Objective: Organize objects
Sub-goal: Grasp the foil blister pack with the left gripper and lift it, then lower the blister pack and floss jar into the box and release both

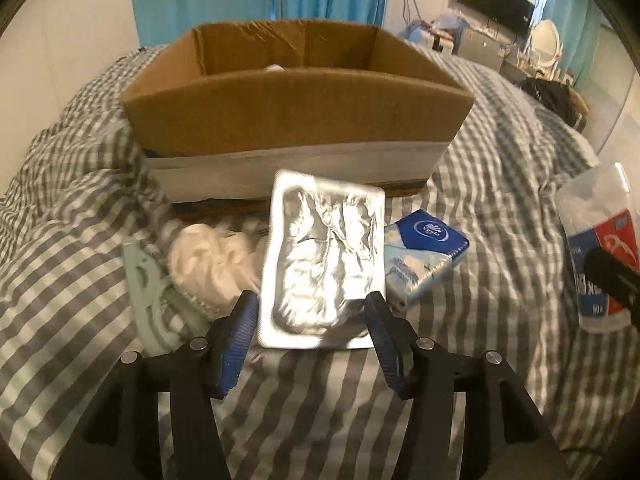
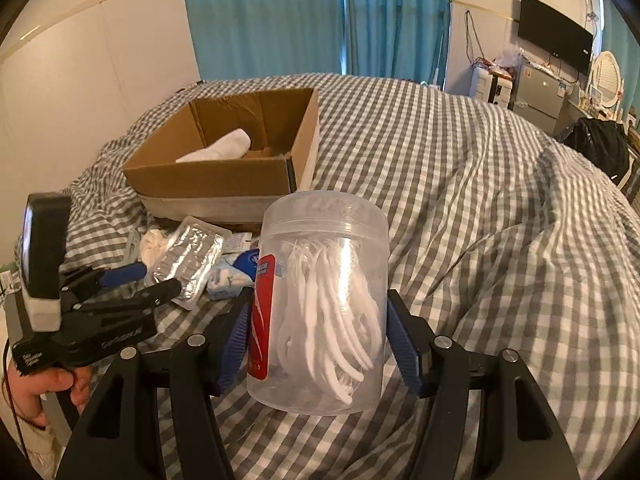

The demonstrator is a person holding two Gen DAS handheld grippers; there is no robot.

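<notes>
Gripping a clear jar of floss picks point(image 2: 320, 304) above the checked bedspread point(image 2: 480, 208), the right gripper point(image 2: 320, 320) is clamped on it. The left gripper point(image 1: 312, 316) is spread apart around a foil packet point(image 1: 324, 260), beside a tissue pack point(image 1: 424, 252), before the cardboard box point(image 1: 296, 120).

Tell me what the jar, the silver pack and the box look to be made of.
Jar: clear glossy plastic, likely; white floss picks show through the wall, red label on the side.
Silver pack: foil over a formed tray, it seems; crinkled, mirror-bright surface with a flat rim.
Box: brown matte cardboard, with a creased inner wall and a pale band along the bottom.
</notes>
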